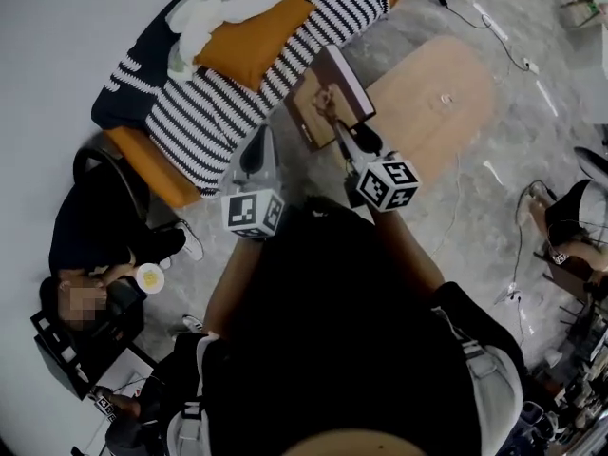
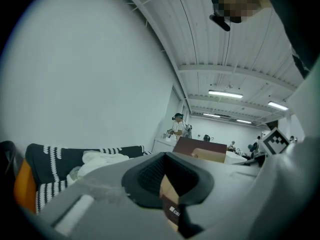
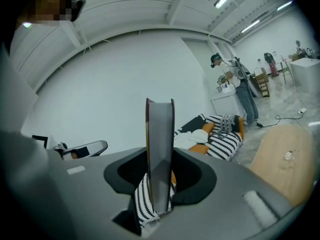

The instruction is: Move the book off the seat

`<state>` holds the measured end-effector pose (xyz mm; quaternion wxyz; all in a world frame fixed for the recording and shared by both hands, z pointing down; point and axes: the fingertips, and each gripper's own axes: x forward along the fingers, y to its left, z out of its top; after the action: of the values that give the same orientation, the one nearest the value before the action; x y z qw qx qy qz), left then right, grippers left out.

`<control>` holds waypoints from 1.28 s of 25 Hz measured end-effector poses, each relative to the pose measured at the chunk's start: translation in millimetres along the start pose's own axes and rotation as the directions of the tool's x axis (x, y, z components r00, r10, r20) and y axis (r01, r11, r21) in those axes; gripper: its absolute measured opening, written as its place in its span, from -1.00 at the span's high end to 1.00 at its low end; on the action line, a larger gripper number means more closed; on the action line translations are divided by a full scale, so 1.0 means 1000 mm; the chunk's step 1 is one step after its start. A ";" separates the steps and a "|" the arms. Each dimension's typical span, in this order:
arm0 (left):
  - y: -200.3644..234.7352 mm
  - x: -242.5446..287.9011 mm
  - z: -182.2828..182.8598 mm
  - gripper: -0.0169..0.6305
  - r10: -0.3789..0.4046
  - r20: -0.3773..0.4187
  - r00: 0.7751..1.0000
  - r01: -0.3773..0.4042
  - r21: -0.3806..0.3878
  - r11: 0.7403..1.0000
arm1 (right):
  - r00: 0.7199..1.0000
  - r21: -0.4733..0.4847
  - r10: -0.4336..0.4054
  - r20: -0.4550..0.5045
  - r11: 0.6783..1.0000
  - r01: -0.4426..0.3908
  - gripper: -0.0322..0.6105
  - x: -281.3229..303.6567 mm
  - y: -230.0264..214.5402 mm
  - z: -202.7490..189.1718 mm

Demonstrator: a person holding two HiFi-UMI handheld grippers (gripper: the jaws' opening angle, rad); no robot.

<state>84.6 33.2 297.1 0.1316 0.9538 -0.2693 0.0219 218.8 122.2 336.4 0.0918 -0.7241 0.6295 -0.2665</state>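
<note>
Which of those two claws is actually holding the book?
The right claw: it is clamped on the book, which stands edge-on between its jaws. The left claw hangs over the striped blanket, apart from the book.

Striped blanket (image 1: pixel 223 112) over orange sofa (image 1: pixel 142 164)

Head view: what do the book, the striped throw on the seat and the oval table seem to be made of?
Book: stiff board covers, brown, fairly matt; it shows no sag and its edge runs straight. Striped throw: soft knitted or woven cloth; it drapes and folds. Oval table: probably pale wood or veneer, smooth and matt; even tan, no grain discernible.
</note>
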 end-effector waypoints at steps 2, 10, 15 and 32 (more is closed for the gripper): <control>-0.017 0.013 0.001 0.93 -0.038 -0.010 0.999 0.038 0.004 0.999 | 0.999 0.018 -0.037 0.024 0.999 0.036 0.42 -0.009 -0.017 0.007; -0.063 0.056 -0.004 0.93 -0.193 -0.069 0.979 0.194 0.016 0.981 | 0.976 0.100 -0.193 0.099 0.978 0.183 0.42 -0.047 -0.065 0.020; -0.093 0.083 -0.015 0.93 -0.319 -0.102 0.942 0.322 0.019 0.946 | 0.939 0.149 -0.314 0.140 0.944 0.293 0.42 -0.070 -0.095 0.020; -0.120 0.145 -0.025 0.93 -0.609 -0.164 0.776 0.613 -0.028 0.789 | 0.784 0.306 -0.575 0.234 0.809 0.502 0.42 -0.089 -0.113 0.014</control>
<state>271.4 64.3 308.8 0.1406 0.9860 0.0666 0.0604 317.6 226.5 354.0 0.1928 -0.8916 0.3373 -0.2325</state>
